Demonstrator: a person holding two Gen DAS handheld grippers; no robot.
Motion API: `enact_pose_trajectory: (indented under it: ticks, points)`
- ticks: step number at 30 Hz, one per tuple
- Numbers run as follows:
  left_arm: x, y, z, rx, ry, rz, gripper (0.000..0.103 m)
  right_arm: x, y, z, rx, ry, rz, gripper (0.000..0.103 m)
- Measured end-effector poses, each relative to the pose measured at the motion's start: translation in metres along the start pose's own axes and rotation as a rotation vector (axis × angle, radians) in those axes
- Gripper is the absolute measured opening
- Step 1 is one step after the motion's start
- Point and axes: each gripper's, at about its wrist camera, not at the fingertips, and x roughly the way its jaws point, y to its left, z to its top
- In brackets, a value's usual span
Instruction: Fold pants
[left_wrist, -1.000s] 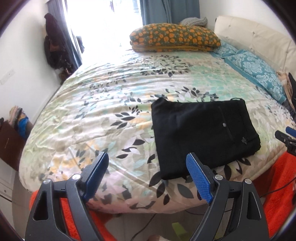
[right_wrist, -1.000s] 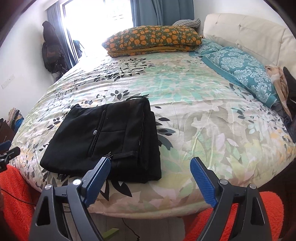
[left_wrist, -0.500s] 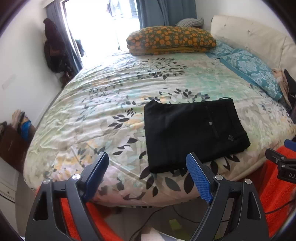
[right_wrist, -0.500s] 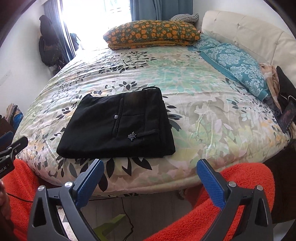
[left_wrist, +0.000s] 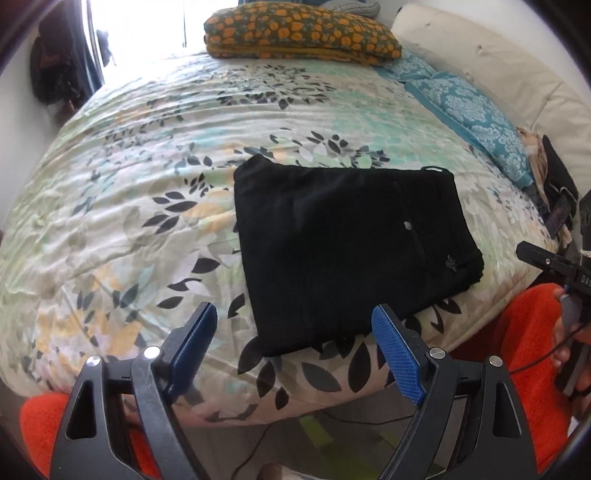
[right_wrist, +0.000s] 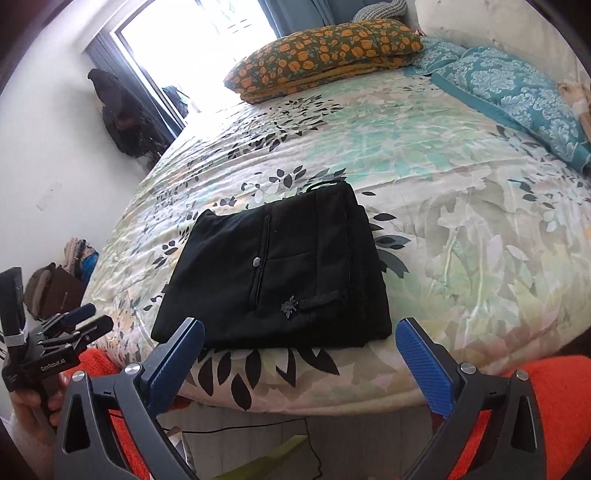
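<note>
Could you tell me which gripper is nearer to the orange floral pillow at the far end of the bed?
Neither clearly: the left gripper and the right gripper both hang open off the bed's near edge, with the folded black pants lying between them and the orange floral pillow.

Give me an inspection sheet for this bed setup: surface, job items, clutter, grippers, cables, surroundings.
Surface: bed with leaf-print quilt, lightly rippled.
Job's things: black pants, folded into a flat rectangle near the quilt's front edge, button and pocket side up.
Clutter: orange-flowered pillow and teal pillows at the far end; loose clothes at the bed's right edge.
Grippers: left gripper open, empty; right gripper open, empty, its jaws have just been opening. Both are short of the pants.
Cables: thin black cable on the floor below the bed.
Surroundings: bright window, dark clothes hanging on the wall, cream headboard.
</note>
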Motion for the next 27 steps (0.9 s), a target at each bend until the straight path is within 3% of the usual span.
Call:
enact_pose_trajectory:
  ticks: [4, 7, 10, 12, 13, 14, 16, 17, 21, 27]
  points:
    - [0.057, 0.025, 0.019, -0.020, 0.074, -0.040, 0.087, 0.071, -0.050, 0.024, 0.029, 0.164, 0.013, 0.102]
    - [0.086, 0.034, 0.021, -0.061, 0.134, -0.069, 0.087, 0.103, -0.060, 0.021, 0.053, 0.264, 0.092, 0.102]
    - [0.104, 0.033, 0.017, -0.090, 0.197, -0.185, 0.087, 0.118, -0.057, 0.017, 0.069, 0.314, 0.212, 0.103]
    - [0.113, 0.025, 0.016, -0.100, 0.231, -0.254, 0.087, 0.126, -0.050, 0.014, 0.064, 0.350, 0.230, 0.096]
    - [0.115, 0.022, 0.015, -0.107, 0.236, -0.271, 0.078, 0.126, -0.047, 0.014, 0.053, 0.347, 0.209, 0.078]
    - [0.114, 0.020, 0.015, -0.120, 0.228, -0.260, 0.065, 0.124, -0.046, 0.015, 0.057, 0.346, 0.212, 0.068]
    - [0.105, 0.022, 0.018, -0.163, 0.203, -0.248, 0.028, 0.113, -0.039, 0.017, 0.031, 0.320, 0.216, 0.052]
    - [0.097, 0.024, 0.020, -0.182, 0.188, -0.267, 0.024, 0.107, -0.033, 0.018, 0.008, 0.308, 0.210, 0.047]
    - [0.055, 0.020, 0.031, -0.171, 0.108, -0.270, 0.020, 0.076, -0.005, 0.030, -0.029, 0.240, 0.245, 0.039]
    - [-0.003, 0.032, 0.047, -0.164, 0.003, -0.264, 0.020, 0.032, 0.041, 0.055, -0.087, 0.149, 0.323, 0.038]
